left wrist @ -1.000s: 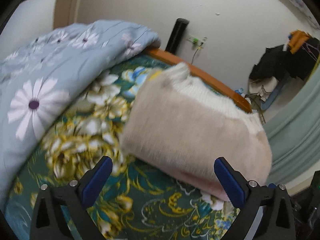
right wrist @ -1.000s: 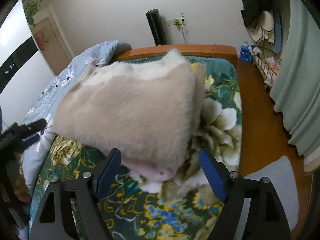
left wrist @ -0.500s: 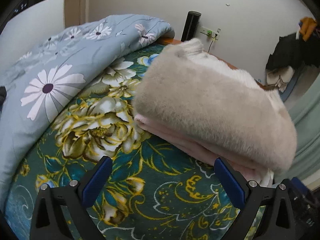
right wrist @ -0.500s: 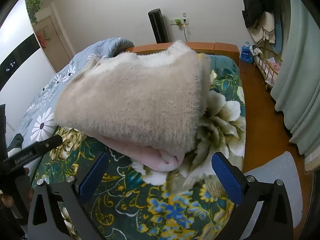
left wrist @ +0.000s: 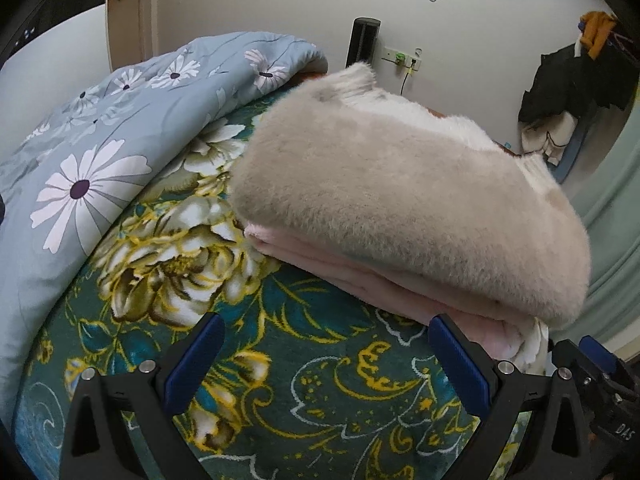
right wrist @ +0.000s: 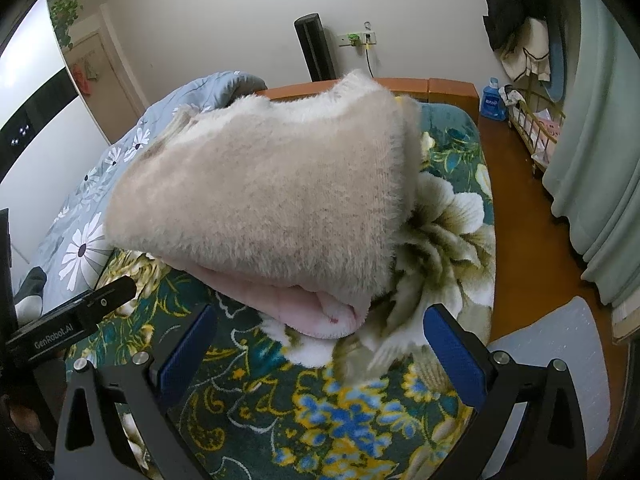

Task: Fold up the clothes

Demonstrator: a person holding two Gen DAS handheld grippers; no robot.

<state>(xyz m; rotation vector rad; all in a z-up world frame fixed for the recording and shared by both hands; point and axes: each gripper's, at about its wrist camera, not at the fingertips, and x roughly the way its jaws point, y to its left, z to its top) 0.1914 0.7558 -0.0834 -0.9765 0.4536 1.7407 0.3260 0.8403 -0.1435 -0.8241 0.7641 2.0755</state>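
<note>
A folded fuzzy beige sweater lies on the bed on top of a folded pink garment. My left gripper is open just in front of the stack, nothing between its blue pads. My right gripper is open wide as well, close before the pink edge and not touching it. The left gripper's body shows at the left edge of the right wrist view.
The bed carries a dark green floral blanket. A pale blue daisy quilt is heaped on the left. Orange wooden bed frame, orange floor, green curtain and hanging clothes are on the right.
The beige sweater came down onto the pink garment and rests there. The right gripper's jaws widened and let it go. The left gripper drew back slightly and lower.
</note>
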